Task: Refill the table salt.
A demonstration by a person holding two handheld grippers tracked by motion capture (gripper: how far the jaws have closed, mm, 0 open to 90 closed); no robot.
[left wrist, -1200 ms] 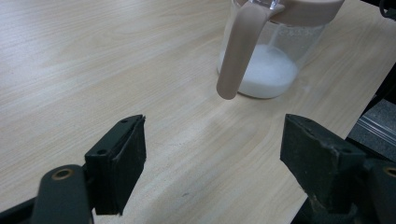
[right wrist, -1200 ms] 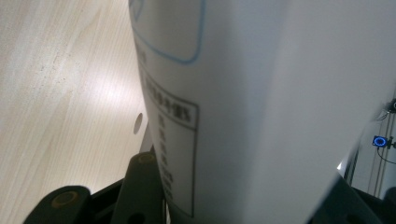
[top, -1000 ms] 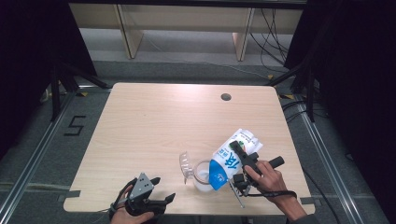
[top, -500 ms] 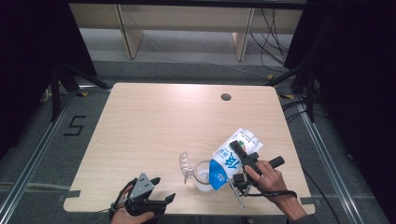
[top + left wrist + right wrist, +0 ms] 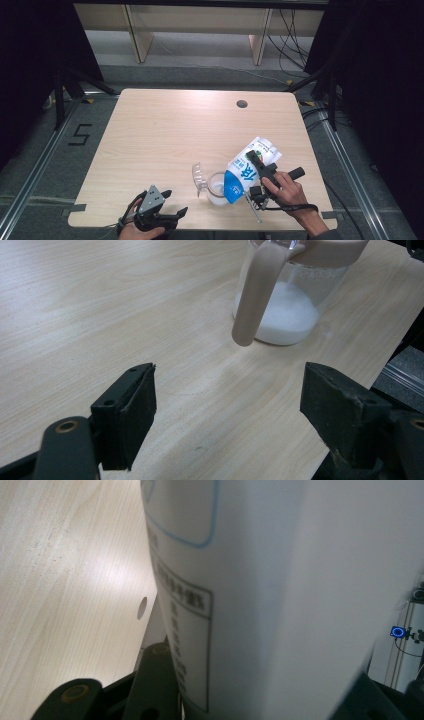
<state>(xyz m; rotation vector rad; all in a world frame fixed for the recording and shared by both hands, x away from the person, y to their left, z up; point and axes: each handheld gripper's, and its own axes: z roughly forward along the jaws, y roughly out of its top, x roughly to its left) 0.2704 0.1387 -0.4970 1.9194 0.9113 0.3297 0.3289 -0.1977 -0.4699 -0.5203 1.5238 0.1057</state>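
Tilting white bag [image 5: 248, 168] mouth-down over jar [image 5: 216, 188], right claw [image 5: 261, 176] clamped on bag; left claw [image 5: 176, 214] wide, resting level.

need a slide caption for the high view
Right gripper tips a blue-and-white bag over a clear pitcher while the open left gripper waits nearby.
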